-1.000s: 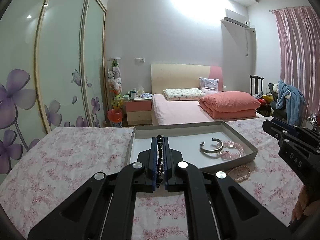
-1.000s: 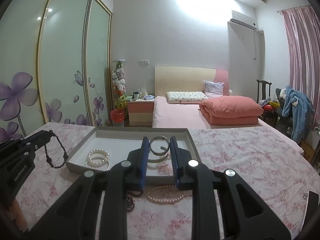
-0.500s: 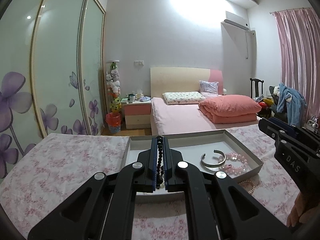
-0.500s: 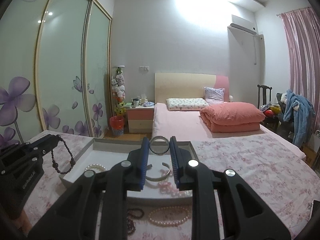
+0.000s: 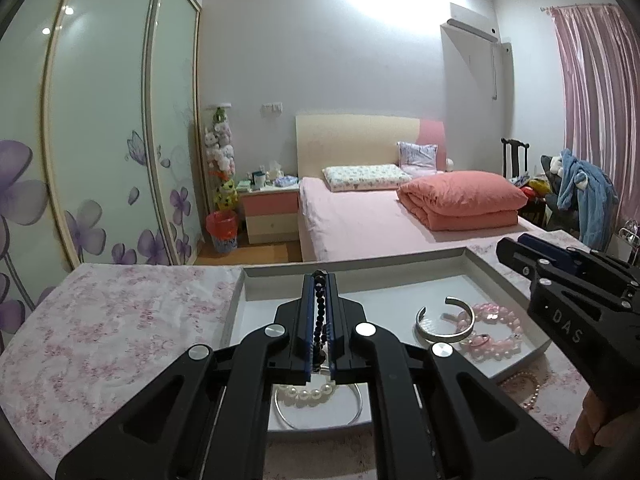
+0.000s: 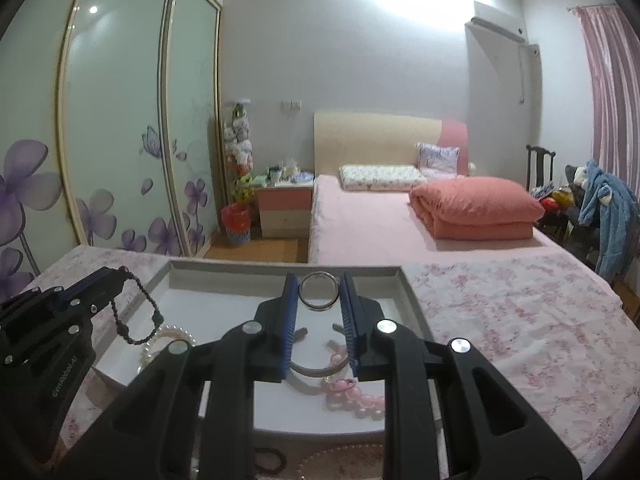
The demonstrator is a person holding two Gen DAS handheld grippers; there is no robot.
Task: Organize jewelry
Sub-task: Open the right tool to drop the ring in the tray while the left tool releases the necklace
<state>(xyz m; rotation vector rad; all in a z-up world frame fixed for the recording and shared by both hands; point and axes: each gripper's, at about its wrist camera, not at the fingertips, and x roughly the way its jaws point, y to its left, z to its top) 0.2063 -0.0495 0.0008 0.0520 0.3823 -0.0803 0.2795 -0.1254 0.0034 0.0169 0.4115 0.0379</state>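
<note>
- My left gripper (image 5: 319,280) was shut tight on a dark bead bracelet (image 5: 319,312); strand ran between the blue pads, and in the right cam its loop (image 6: 134,312) hung free below the tips, over the tray's left part.
- My right gripper (image 6: 319,290) was only partly closed, jaws pressing both sides of a silver ring bangle (image 6: 319,292), held upright at the tips, over the far half of the tray.
- Grey tray (image 5: 480,264) sat on the flowery pink cloth (image 5: 100,328), w/ both grippers above it.
- In tray, right side: open silver cuff (image 5: 444,322) lying flat, pink bead bracelet (image 5: 494,332) just right of it, touching or nearly so; can't tell which.
- In tray, near-left: white pearl bracelet (image 5: 306,394) & a thin silver hoop (image 5: 320,420) around it, partly hidden under my left gripper.
- Outside tray, near edge on the cloth: pearl necklace (image 5: 528,392) & a dark bead piece (image 6: 272,460), both mostly hidden.
- Part of my right hand (image 5: 592,428) showed at the low right corner of the left cam.
- Far bkgd: bed w/ folded pink quilt (image 5: 460,200).
</note>
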